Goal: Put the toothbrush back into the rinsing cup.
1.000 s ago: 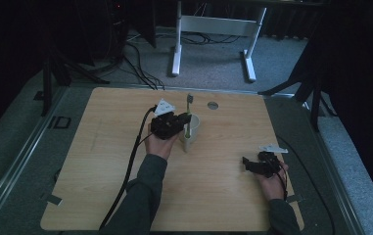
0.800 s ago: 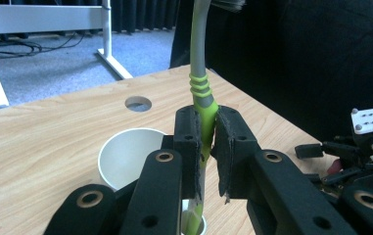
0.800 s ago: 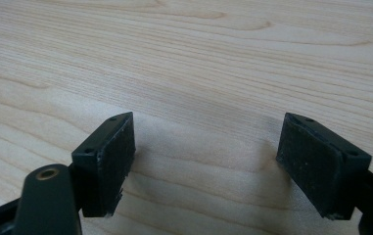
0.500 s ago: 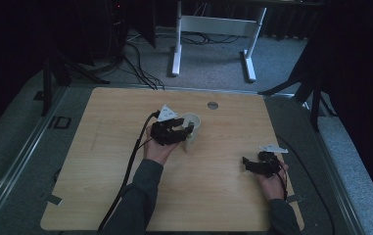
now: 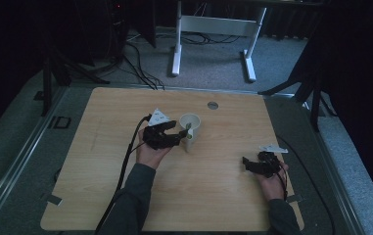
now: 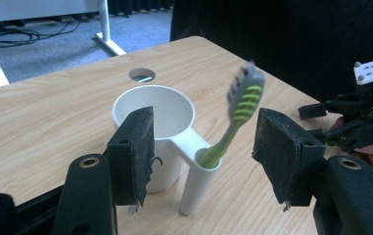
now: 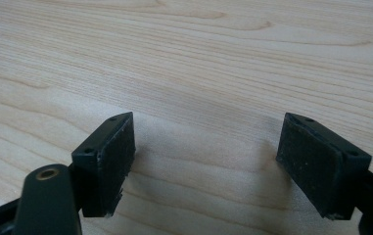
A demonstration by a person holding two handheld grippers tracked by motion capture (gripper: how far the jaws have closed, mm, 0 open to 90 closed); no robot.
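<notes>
The left tool stands released, its black padded jaws having just been opening, with a green-and-grey toothbrush between them but touched by neither pad. The toothbrush leans bristles-up in the narrow side tube of a white plastic cup holder, its handle end sunk in the tube and its head tilted away from the cup's round bowl. In the high view the left tool sits just beside the white cup holder, on the side nearer the person, with the person's left hand wrapped around its body and a black cable trailing back along the dark sleeve.

The cup holder stands upright on the pale wooden worktop, roughly at its middle, with a round grey cable port set in the worktop beyond it, toward the far edge.

Well apart from the cup holder, toward the near right corner, the right tool rests low over the worktop in the person's right hand; in the right gripper view the right tool is likewise released, jaws wide with bare wood grain between them. Beyond the far edge, a white metal desk frame stands on grey carpet.
</notes>
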